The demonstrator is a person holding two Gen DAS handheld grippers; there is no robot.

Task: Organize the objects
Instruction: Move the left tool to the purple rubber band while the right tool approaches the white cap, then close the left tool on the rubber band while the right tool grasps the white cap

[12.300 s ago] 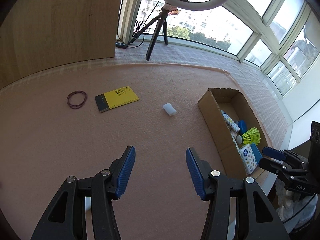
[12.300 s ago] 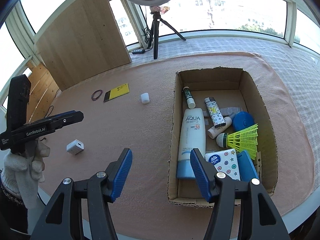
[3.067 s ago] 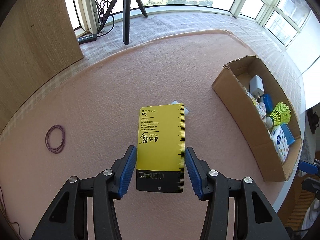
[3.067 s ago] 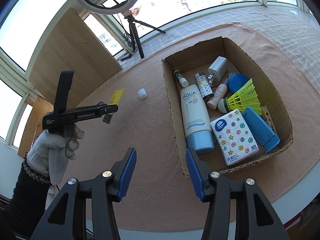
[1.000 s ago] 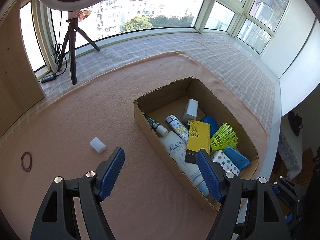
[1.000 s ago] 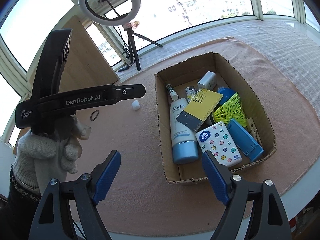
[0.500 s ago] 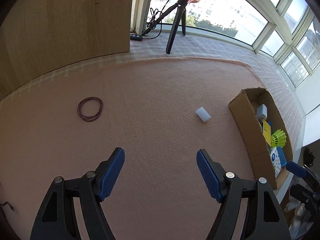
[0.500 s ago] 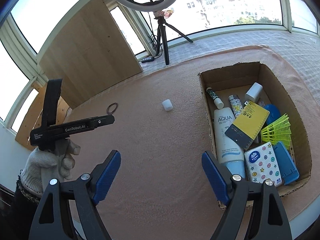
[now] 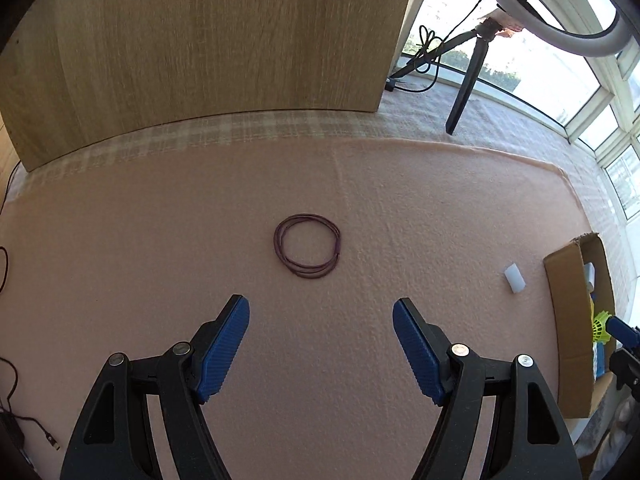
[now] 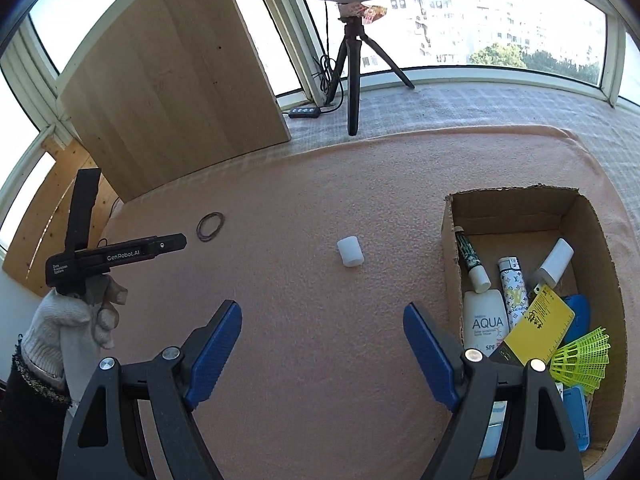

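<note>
A coil of purple rubber bands [image 9: 307, 245] lies on the pink mat, just ahead of my open, empty left gripper [image 9: 320, 344]; it also shows in the right wrist view [image 10: 210, 227]. A small white cylinder [image 10: 350, 257] lies mid-mat, ahead of my open, empty right gripper [image 10: 322, 344], and shows at the right in the left wrist view [image 9: 514, 278]. The cardboard box [image 10: 450, 240] at the right holds a yellow notepad [image 10: 538, 320], an AQUA tube [image 10: 486, 324], a shuttlecock [image 10: 584, 356] and other items. The left gripper [image 10: 176, 242] shows from the side.
A wooden board [image 9: 200, 48] leans at the back of the mat. A ring light on a tripod [image 10: 352, 80] with cables stands by the window. The box [image 9: 568, 320] is at the far right edge in the left wrist view. Cables [image 9: 8, 400] lie at the left.
The left gripper has swung left from the box and moved closer to the rubber bands, which now lie centred ahead of it. The right gripper has shifted toward the white cylinder.
</note>
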